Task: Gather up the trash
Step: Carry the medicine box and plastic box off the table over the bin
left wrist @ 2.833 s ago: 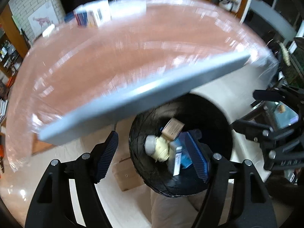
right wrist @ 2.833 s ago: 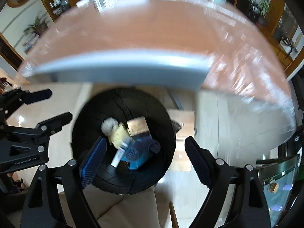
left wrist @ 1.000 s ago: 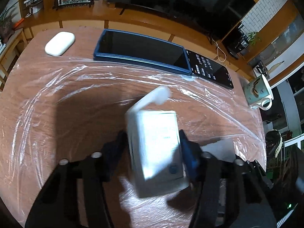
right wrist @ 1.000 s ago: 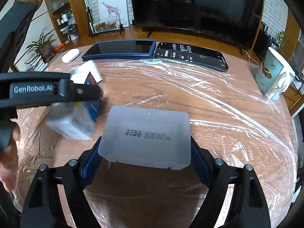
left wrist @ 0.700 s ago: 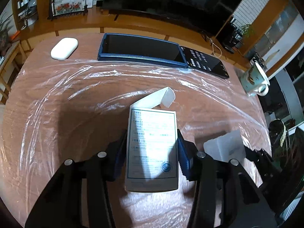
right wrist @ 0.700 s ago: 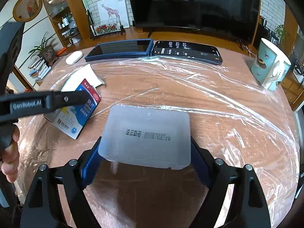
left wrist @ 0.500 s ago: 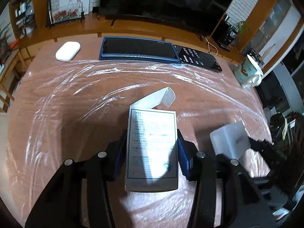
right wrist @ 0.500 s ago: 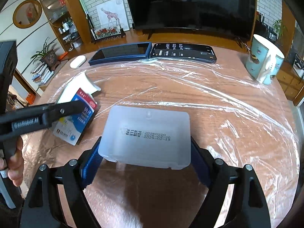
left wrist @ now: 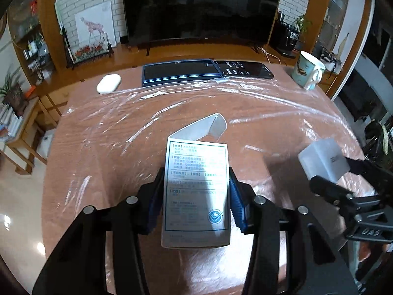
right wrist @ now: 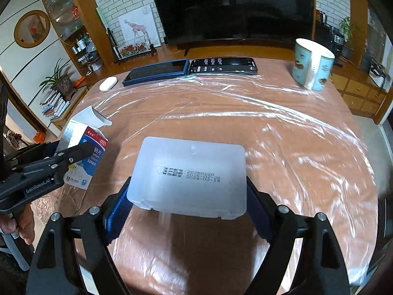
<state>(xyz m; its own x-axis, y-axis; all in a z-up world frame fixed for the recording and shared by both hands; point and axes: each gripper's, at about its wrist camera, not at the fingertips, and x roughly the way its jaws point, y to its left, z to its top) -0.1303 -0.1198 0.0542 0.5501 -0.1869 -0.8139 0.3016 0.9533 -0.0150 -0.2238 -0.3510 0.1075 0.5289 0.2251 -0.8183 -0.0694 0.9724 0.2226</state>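
Note:
My left gripper (left wrist: 196,194) is shut on a white medicine carton (left wrist: 196,191) with printed text and an open end flap, held above the plastic-covered wooden table (left wrist: 122,147). The carton also shows in the right wrist view (right wrist: 83,154), at the left. My right gripper (right wrist: 188,196) is shut on a translucent white plastic box (right wrist: 189,174) with a printed date, also held above the table. That box shows in the left wrist view (left wrist: 321,158), at the right. The trash bin is out of view.
At the table's far edge lie a blue-cased tablet (left wrist: 179,72), a dark phone (left wrist: 243,68) and a white earbud case (left wrist: 108,83). A teal and white mug (right wrist: 313,65) stands at the far right. A TV stands behind.
Both grippers went from open and empty over the bin to shut on the carton and the box above the table. In the last second both have pulled back and up from the table.

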